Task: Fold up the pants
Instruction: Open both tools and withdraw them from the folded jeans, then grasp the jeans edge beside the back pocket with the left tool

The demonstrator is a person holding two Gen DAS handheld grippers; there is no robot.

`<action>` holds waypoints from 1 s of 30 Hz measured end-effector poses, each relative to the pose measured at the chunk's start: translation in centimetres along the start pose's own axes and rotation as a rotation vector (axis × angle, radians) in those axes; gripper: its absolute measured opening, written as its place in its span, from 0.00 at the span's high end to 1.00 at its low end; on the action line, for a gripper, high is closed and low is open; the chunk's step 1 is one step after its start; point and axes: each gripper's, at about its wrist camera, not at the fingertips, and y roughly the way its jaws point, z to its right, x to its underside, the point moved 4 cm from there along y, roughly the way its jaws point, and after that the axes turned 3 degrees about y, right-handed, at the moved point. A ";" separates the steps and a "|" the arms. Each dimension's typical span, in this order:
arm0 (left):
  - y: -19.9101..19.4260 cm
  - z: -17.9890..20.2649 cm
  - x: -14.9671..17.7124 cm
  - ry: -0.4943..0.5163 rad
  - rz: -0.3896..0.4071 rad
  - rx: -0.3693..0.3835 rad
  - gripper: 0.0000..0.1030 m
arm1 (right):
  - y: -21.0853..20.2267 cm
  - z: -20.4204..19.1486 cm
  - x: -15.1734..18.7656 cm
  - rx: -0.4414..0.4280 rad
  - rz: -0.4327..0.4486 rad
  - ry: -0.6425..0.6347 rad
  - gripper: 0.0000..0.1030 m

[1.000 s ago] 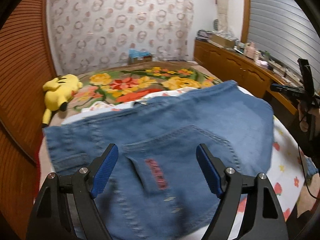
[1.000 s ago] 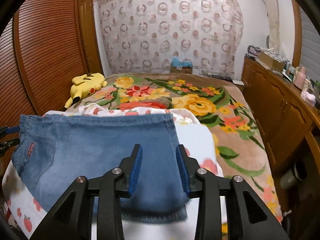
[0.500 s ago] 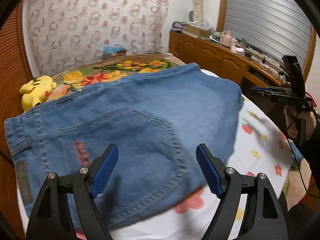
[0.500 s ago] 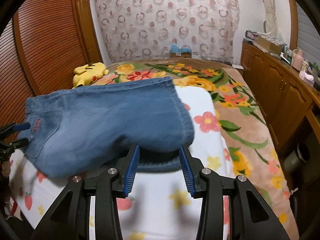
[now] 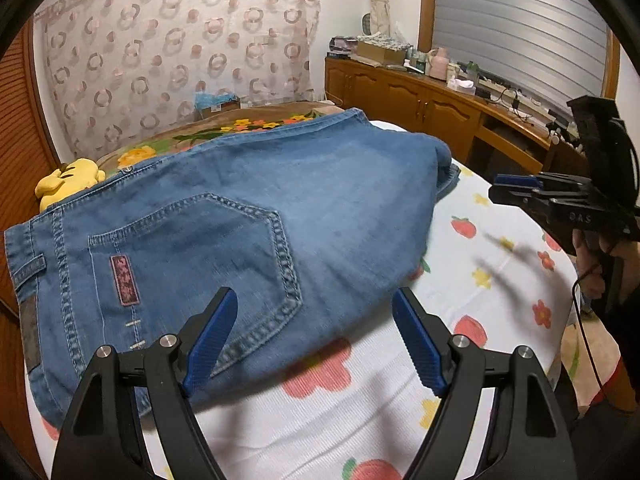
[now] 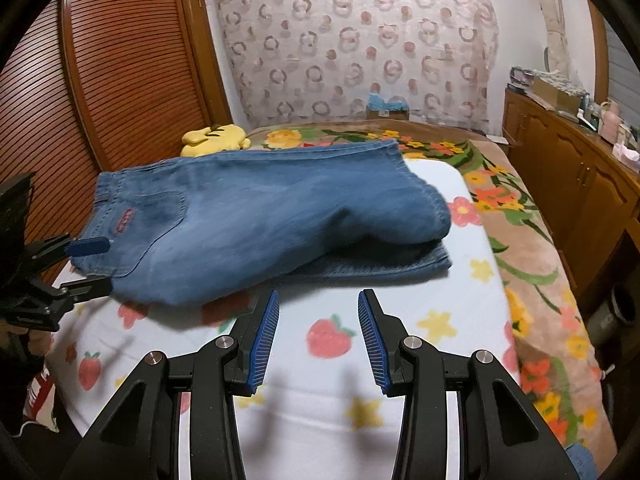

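A sheer curtain (image 6: 356, 52) printed with pink rings covers the far wall. On the left stands a reddish-brown louvred wooden door (image 6: 120, 72). Along the right side runs a low wooden cabinet (image 5: 420, 104) with panelled doors, its top crowded with boxes and small bottles. Above it a grey slatted shutter (image 5: 520, 28) fills a wood-framed window. The bed (image 6: 516, 216) carries a brown blanket with yellow and orange flowers, and over it a white cover (image 6: 440, 312) printed with strawberries and stars. The light is warm and even.

Black hand-held gripper (image 6: 318, 336) — ribbed blue pads, apparently rubber.
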 end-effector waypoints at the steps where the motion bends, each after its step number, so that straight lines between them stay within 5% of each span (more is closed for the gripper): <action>1: 0.0 0.2 0.1 0.003 -0.001 -0.002 0.22 | 0.0 -0.1 0.3 0.000 0.001 0.000 0.58; 16: 2.4 1.9 2.2 0.048 -0.082 0.004 0.30 | 0.8 -1.7 2.4 0.029 -0.020 -0.002 0.47; 19: 3.4 1.9 2.1 0.086 -0.106 -0.033 0.43 | 1.0 -2.0 2.5 0.030 -0.025 0.003 0.47; 24: 3.6 1.3 1.2 0.121 -0.100 -0.067 0.87 | 1.0 -2.0 2.2 0.016 -0.025 0.007 0.47; 30: 1.6 -0.3 -0.9 0.086 -0.035 -0.062 0.95 | 1.0 -1.9 2.1 0.008 -0.021 -0.027 0.47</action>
